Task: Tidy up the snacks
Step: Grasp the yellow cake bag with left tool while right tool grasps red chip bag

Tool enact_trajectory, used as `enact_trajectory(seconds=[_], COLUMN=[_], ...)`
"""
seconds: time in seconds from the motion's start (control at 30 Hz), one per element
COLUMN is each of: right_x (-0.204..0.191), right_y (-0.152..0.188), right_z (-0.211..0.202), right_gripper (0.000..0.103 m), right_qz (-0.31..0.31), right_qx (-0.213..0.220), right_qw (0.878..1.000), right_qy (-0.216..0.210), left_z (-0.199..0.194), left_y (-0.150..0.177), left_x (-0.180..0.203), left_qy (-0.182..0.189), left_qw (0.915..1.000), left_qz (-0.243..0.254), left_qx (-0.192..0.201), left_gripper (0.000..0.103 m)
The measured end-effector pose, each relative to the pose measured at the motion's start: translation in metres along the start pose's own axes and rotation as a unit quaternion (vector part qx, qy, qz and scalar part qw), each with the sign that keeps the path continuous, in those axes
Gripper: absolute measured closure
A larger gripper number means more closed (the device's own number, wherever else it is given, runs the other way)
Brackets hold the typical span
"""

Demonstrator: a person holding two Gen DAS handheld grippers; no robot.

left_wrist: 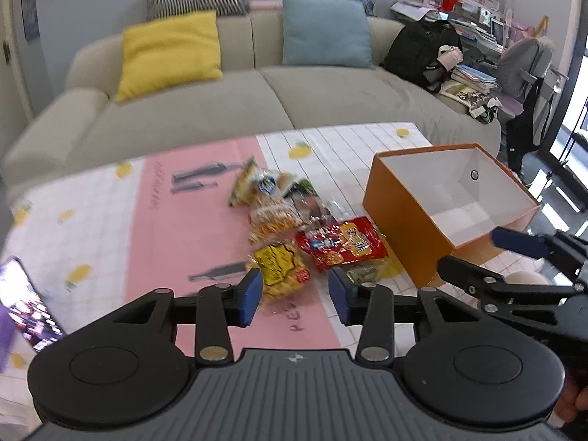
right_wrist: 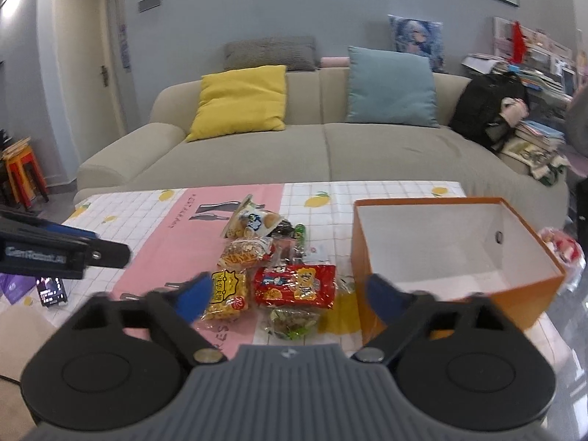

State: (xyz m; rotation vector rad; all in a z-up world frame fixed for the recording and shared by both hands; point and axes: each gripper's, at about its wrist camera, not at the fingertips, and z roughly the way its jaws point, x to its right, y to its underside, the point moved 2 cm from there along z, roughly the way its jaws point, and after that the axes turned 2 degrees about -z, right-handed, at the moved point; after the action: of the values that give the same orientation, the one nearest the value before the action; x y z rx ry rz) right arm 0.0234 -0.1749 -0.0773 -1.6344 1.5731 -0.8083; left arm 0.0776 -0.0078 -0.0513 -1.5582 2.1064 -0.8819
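Observation:
A pile of snack packets lies on the table in both views: a yellow packet [left_wrist: 281, 273] [right_wrist: 226, 294], a red packet [left_wrist: 340, 244] [right_wrist: 296, 284], an orange noodle packet [left_wrist: 273, 218] [right_wrist: 246, 251], a green-trimmed packet [right_wrist: 292, 323], and a cup-shaped packet [left_wrist: 257, 185] [right_wrist: 251, 220] at the far end. An empty orange box [left_wrist: 404, 228] [right_wrist: 455, 242], white inside, stands right of the pile. My left gripper [left_wrist: 296, 296] is open and empty just before the yellow packet. My right gripper [right_wrist: 288, 299] is open and empty, above the near end of the pile.
The table [left_wrist: 92, 228] has a pink and white lemon-print cloth. A phone [left_wrist: 25, 305] [right_wrist: 51, 290] lies at its left edge. A beige sofa [right_wrist: 257, 154] with yellow and blue cushions stands behind. A plastic bag [right_wrist: 562, 253] lies right of the box.

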Motion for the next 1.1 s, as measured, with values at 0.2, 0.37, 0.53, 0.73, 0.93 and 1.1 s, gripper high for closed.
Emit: enact_trajectory(seconds=[0.2,0.37,0.53,0.73,0.93,1.1], right_x=[-0.006,-0.013,-0.019,-0.018,-0.017,-0.019], right_y=[-0.003,-0.001,0.003,0.002,0.004,0.013], right_z=[0.044,0.099,0.156,0.199,0.225,0.243], right_gripper=[0.041,0.040,0.038,0.028,0.023,0.016], right_qz=[-0.049,-0.085,-0.138,-0.155,-0.179,-0.206], right_qx=[-0.013,-0.065,-0.121,-0.160,-0.191,-0.206], right_qw=[0.999,0.993,0.981,0.973,0.962,0.954], right_qy=[-0.017,-0.055,-0.057,-0.066,-0.072,-0.076], left_z=[0.040,0.090,0.135,0.164,0.204,0.225], left_y=[-0.011,-0.022,-0.037,-0.077,-0.063,-0.024], left_x=[-0.016,-0.028,-0.038,-0.039,-0.048,-0.067], left_qy=[0.004,-0.015,-0.025,-0.024,-0.026,-0.021], left_qw=[0.9989,0.9940,0.9870,0.9859,0.9680,0.9493], left_qz=[-0.036,-0.066,-0.063,-0.058,-0.098,-0.152], left_qx=[-0.028,-0.085,-0.146,-0.155,-0.230,-0.275], left_gripper=[0.018,0.018,0.018,0.013,0.012,0.012])
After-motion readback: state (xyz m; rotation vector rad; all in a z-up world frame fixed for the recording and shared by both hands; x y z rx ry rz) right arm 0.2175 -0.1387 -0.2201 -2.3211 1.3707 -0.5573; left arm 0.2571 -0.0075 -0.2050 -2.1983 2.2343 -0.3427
